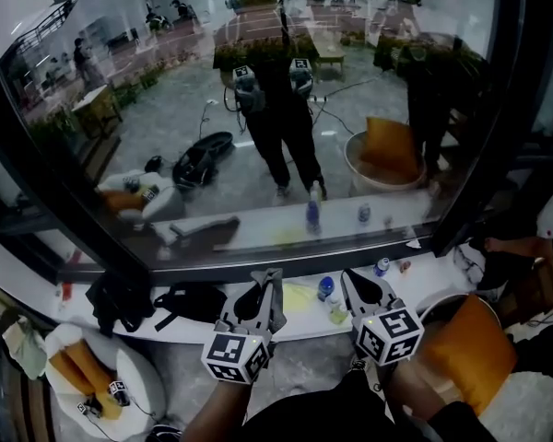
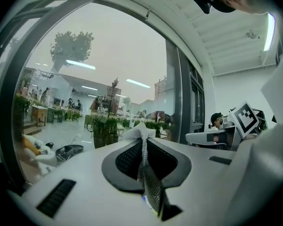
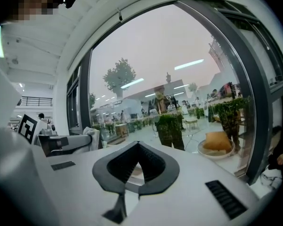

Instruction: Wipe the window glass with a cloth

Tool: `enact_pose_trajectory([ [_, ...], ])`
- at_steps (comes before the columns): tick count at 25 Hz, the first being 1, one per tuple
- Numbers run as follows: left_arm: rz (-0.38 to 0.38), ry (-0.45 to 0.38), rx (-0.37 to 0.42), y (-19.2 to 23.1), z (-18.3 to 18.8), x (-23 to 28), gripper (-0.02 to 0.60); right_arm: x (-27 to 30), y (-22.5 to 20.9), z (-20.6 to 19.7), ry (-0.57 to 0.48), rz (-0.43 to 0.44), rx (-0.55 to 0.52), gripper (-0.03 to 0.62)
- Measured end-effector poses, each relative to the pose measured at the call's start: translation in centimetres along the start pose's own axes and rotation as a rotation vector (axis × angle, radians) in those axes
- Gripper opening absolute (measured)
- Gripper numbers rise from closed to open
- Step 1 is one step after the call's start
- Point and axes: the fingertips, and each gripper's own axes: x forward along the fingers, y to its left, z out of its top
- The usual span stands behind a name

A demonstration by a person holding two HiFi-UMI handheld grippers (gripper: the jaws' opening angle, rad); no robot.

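Head view: both grippers are held side by side, just on the near side of the sill [image 1: 37, 288], jaws pointing at the glass [image 1: 258, 109] that rises from the sill's far edge.

Left gripper [image 1: 269, 279]: jaws closed on the cloth [image 2: 140, 132]. In the left gripper view the cloth is a narrow white strip pinched between the two pads. Its long axis runs along the jaws. Its bunched end sticks out past the tips and points forward at the glass. Whether that end touches the glass cannot be told.

Right gripper [image 1: 354, 284]: in the right gripper view the jaw tips meet. Only a small triangular gap shows behind them, with nothing in it.

On the sill, directly ahead of the grippers:
- a yellow rag [image 1: 300, 295], lying flat between the two grippers' lines;
- a bottle [image 1: 324, 288] with a blue cap, just beside the rag;
- a can [image 1: 382, 266], further to the right;
- a black bag [image 1: 189, 302], to the left of the left gripper.

The glass above the sill mirrors the person and both grippers.
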Motion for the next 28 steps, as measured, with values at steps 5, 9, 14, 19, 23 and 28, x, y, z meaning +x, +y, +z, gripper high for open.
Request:
enact_pose_trajectory([
  [5,-0.01,-0.011,0.006,-0.9,0.4,-0.4,0.031,-0.6,0.9,-0.1,-0.001,0.014,-0.014,0.028],
  [9,-0.001,-0.025,0.025,-1.4,0.8,-0.7,0.031,-1.1,1.1,-0.4,0.01,0.028,-0.019,0.028],
  [14,-0.004,-0.025,0.027,-2.1,0.9,-1.1,0.031,-1.8,1.4,-0.7,0.014,0.034,-0.024,0.028],
  [19,-0.003,-0.015,0.032,-2.4,0.5,-1.6,0.031,-2.4,1.7,-0.7,0.01,0.032,-0.026,0.028],
  [23,-0.007,-0.022,0.032,-2.8,0.4,-2.0,0.031,-2.9,1.7,-0.8,0.01,0.028,-0.026,0.028],
  [28,-0.013,-0.029,0.031,-3.3,0.5,-2.3,0.031,-3.4,1.9,-1.0,0.009,0.023,-0.027,0.028],
])
